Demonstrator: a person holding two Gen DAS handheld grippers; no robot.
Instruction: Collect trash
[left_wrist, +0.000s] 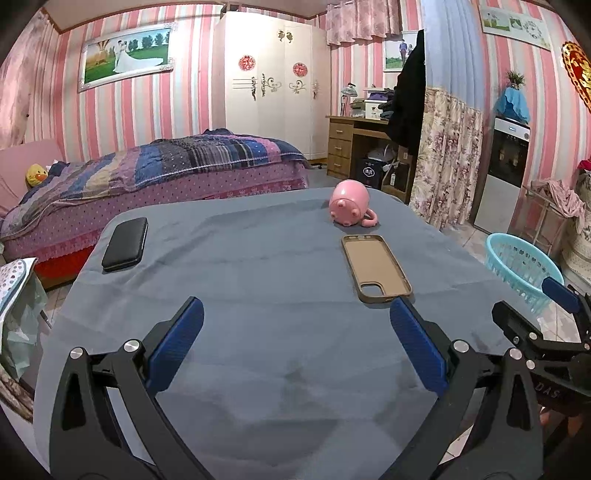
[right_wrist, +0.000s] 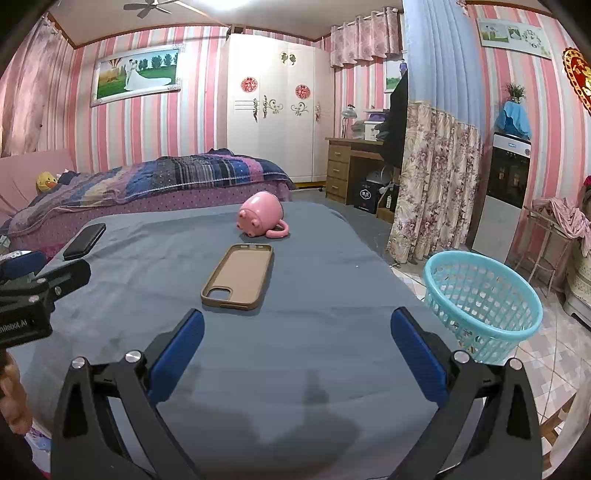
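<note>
Table (left_wrist: 258, 295), grey cloth, taken as landmark, items listed left to right:
- Black case (left_wrist: 125, 243): far-left corner, flat
- Left gripper (left_wrist: 295, 314): over near edge, jaws wide apart, empty
- Phone case (right_wrist: 238, 277): tan, mid-table, open side up
- Pink mug (right_wrist: 260, 216): tipped on its side, beyond phone case
- Right gripper (right_wrist: 297, 321): over near edge, jaws wide apart, empty
- Basket (right_wrist: 480, 295): teal, on floor just off right edge; likely the trash bin

Advice: no obvious trash shows; likely picks are phone case or mug. Approach low, pinch across the narrow width, carry clear over basket rim

Hidden: basket contents unclear; table's near edge masked by grippers
</note>
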